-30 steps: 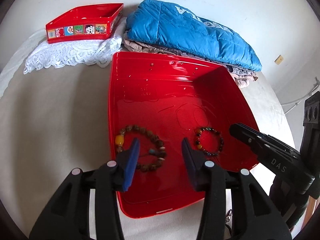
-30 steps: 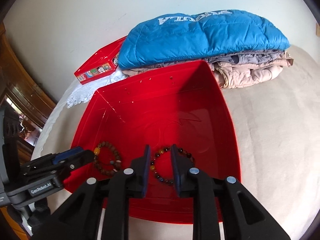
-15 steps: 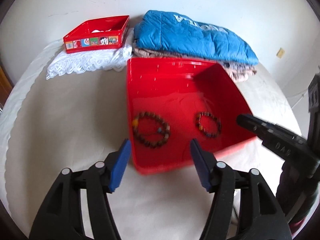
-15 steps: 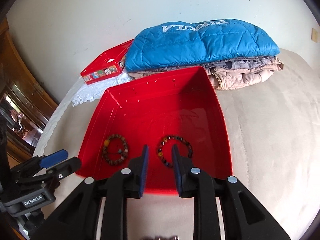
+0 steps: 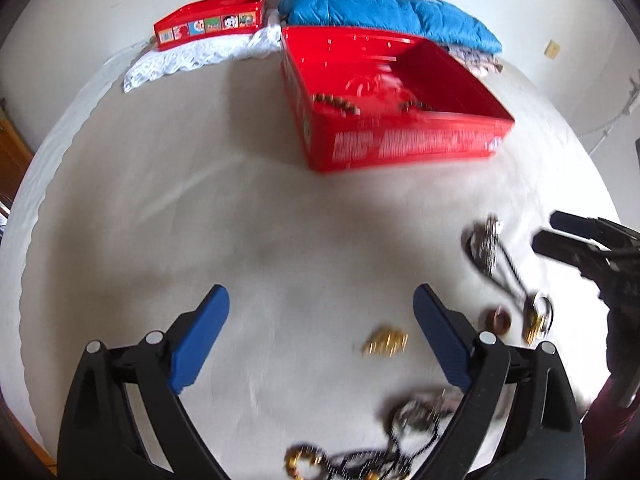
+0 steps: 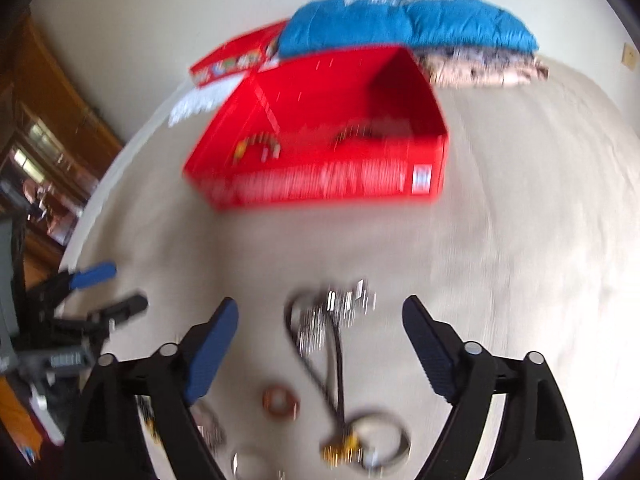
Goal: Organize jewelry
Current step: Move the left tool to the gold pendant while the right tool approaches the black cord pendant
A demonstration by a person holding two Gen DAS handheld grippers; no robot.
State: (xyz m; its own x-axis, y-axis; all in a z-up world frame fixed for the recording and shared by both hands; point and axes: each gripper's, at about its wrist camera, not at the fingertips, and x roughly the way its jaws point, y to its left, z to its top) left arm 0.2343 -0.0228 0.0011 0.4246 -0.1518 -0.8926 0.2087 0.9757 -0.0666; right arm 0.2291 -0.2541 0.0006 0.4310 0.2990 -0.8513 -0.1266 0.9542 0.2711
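A big red box stands on the cream bed with a brown bead bracelet and a dark bead bracelet lying inside it. My left gripper hovers over bare bedding, jaws opening wide with nothing between them. A small gold piece lies by its right finger. My right gripper is also opening, above a black-cord necklace with a silver pendant; its pads do not touch the necklace. A copper ring lies nearby. Both views are blurred.
A blue jacket on folded clothes lies behind the box. A small red tin rests on white lace at the back left. More tangled jewelry lies at the near edge. Wooden furniture stands left of the bed.
Both grippers have pulled back from over the red box to the loose jewelry on the bed, and both sets of jaws have spread wide. The two bracelets stay in the box.
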